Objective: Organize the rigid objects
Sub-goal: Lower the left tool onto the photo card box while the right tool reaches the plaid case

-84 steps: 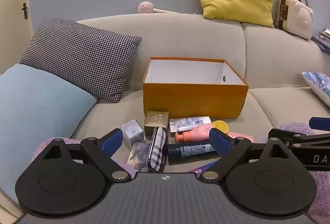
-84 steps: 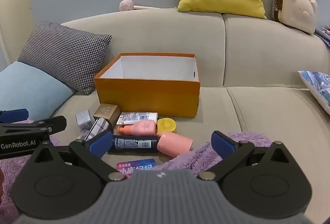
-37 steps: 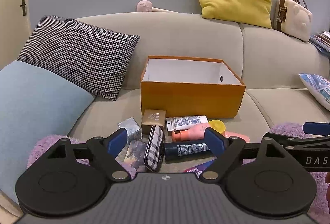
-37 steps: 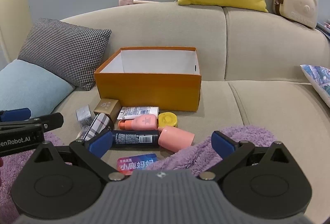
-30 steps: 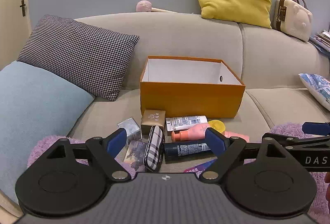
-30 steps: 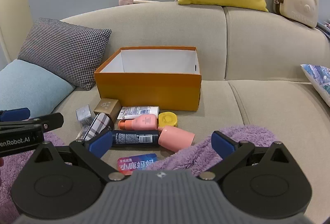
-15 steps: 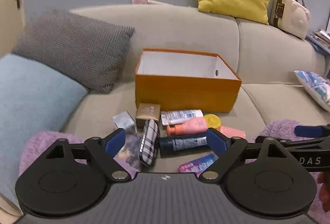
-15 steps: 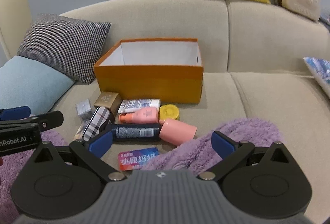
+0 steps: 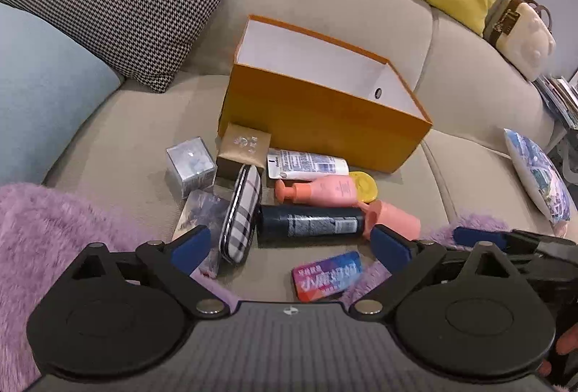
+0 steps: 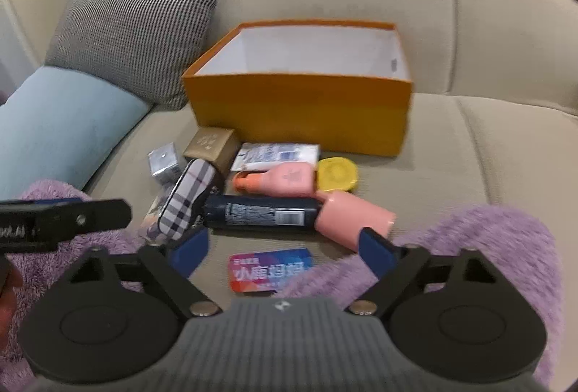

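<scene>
Right gripper (image 10: 283, 245): fingers (image 10: 189, 247) wide, closing, nothing between them. Left gripper (image 9: 289, 244): fingers (image 9: 189, 245) wide, empty. Dark spray can (image 9: 310, 224) lies flat on the sofa (image 9: 119, 139), long axis left-right, before the open orange box (image 9: 318, 114). Plaid case (image 9: 241, 211) partly covers a flat packet (image 9: 197, 211); right view blurred.

The right gripper (image 10: 283, 245), jaws closing with nothing clamped, hangs over a colourful card (image 10: 270, 269); beyond lie a dark bottle (image 10: 260, 213) and the orange box (image 10: 300, 110)
</scene>
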`<action>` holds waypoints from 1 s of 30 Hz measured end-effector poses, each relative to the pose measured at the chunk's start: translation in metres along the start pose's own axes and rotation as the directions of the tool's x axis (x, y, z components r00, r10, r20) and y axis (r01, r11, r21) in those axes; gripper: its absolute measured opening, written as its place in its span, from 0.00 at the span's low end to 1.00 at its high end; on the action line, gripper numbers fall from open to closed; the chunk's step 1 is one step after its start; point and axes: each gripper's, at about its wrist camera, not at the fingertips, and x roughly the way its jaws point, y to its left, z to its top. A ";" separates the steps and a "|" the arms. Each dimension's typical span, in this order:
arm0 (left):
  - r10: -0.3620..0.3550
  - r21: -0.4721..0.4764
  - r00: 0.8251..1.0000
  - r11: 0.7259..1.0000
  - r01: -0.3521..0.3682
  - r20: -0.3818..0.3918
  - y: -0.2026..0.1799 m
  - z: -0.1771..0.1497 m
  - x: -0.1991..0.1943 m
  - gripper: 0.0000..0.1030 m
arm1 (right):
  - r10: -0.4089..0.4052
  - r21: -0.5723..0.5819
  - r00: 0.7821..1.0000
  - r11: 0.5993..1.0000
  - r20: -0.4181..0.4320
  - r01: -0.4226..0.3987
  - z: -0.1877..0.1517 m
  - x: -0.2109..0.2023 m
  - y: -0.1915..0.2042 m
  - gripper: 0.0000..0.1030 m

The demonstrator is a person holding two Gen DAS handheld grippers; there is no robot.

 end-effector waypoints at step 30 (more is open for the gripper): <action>0.046 -0.025 0.943 0.998 -0.058 -0.329 0.108 0.047 0.091 0.59 | 0.140 -0.003 0.948 0.989 -0.285 -0.147 0.066 0.176 0.091 0.42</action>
